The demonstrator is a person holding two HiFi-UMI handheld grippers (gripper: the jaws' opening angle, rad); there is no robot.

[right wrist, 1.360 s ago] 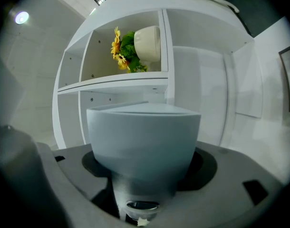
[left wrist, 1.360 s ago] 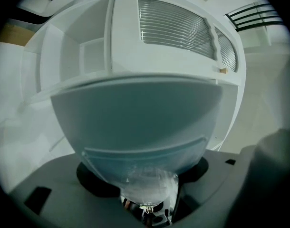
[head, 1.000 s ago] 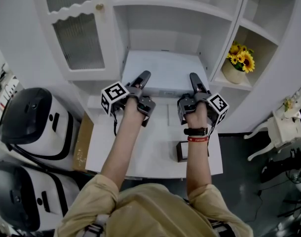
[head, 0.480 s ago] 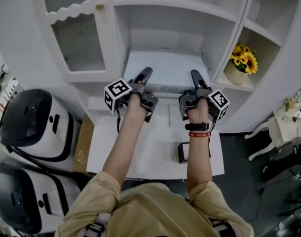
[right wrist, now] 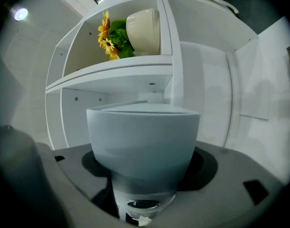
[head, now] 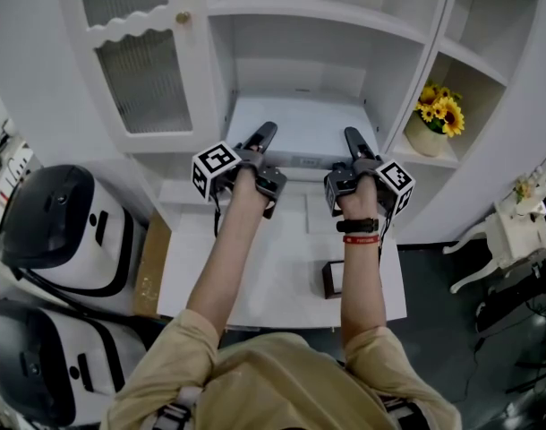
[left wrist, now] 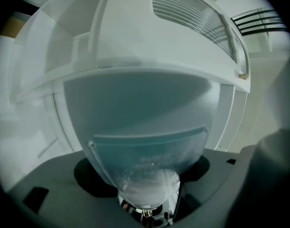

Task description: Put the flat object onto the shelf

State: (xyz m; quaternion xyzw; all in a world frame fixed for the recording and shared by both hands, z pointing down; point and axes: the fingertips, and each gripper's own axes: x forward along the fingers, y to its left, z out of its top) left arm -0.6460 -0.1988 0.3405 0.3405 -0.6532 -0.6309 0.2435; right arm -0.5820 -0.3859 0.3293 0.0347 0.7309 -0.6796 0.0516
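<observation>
In the middle bay: flat white rectangular board (head: 300, 122) lies level on the white painted shelf (head: 377, 77).
Long axis: left to right.
Left gripper (head: 266, 133): pinching the near edge, jaws just easing wider.
Right gripper (head: 352, 138): clamped likewise.
Right gripper view alone: cream vase of yellow sunflowers (right wrist: 141, 31) close up.

White cabinet (head: 427, 70) is taking up the far side, w/ a ribbed glass door (head: 143, 70) & gold knob (head: 182, 15) sitting at its L. Sunflowers (head: 439, 108) in a cream vase (head: 422, 136) are standing in a R cubby. White desk (head: 282, 271) is butting against the cabinet. Dark floor (head: 452, 330) is showing at R, near a white curly-legged furniture piece (head: 513, 237). Two black & white machines (head: 54, 227) are sitting at L, cardboard box (head: 150, 262) leaning beside the desk.
</observation>
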